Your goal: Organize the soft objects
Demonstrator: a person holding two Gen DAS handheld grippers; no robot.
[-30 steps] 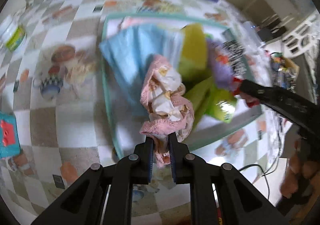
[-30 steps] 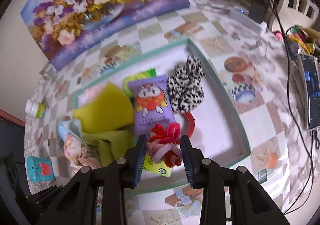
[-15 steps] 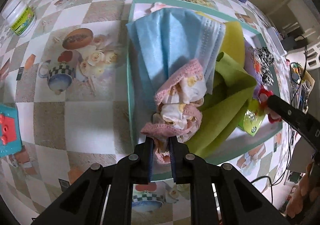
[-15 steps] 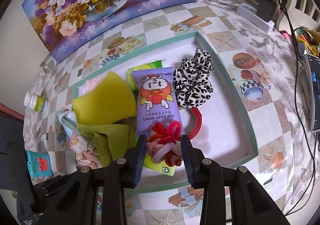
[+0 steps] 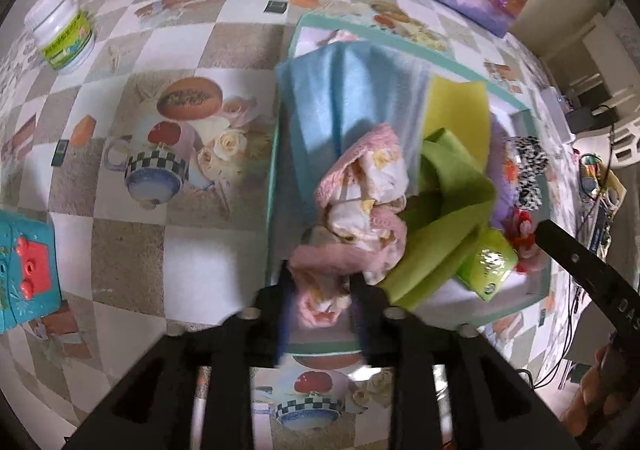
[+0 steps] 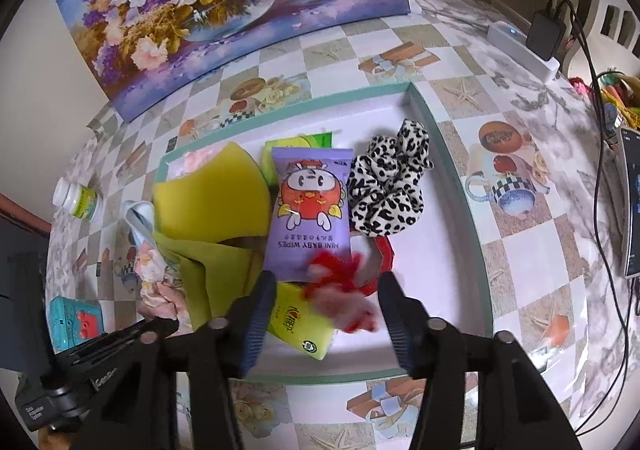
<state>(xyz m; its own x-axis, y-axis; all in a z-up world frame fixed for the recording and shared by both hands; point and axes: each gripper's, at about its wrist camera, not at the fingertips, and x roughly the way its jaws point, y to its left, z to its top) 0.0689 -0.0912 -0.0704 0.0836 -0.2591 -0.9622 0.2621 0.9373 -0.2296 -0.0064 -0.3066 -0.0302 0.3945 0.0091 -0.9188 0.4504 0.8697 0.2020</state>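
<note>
A teal-rimmed white tray (image 6: 452,153) holds several soft things. My left gripper (image 5: 322,310) hangs over its near left corner with its jaws opening. The end of a pink floral cloth (image 5: 360,205) lies loose between them, draped over a blue cloth (image 5: 348,97) and beside a green cloth (image 5: 448,221). My right gripper (image 6: 326,310) is over the tray's front, its jaws also opening. A blurred red and pink scrunchie (image 6: 340,298) drops free between them, onto a purple wipes pack (image 6: 310,209) and a yellow-green packet (image 6: 300,324).
A leopard scrunchie (image 6: 388,177) and a yellow cloth (image 6: 208,201) lie in the tray. A white jar (image 5: 60,35) and a teal toy box (image 5: 20,270) stand left of it. A flower painting (image 6: 240,1) leans at the back; a power strip (image 6: 524,45) and cables are at right.
Both grippers' jaws have spread apart. The pink cloth has slackened in the left gripper, and the red and pink scrunchie has come loose from the right one. The left gripper shifted over the tray corner.
</note>
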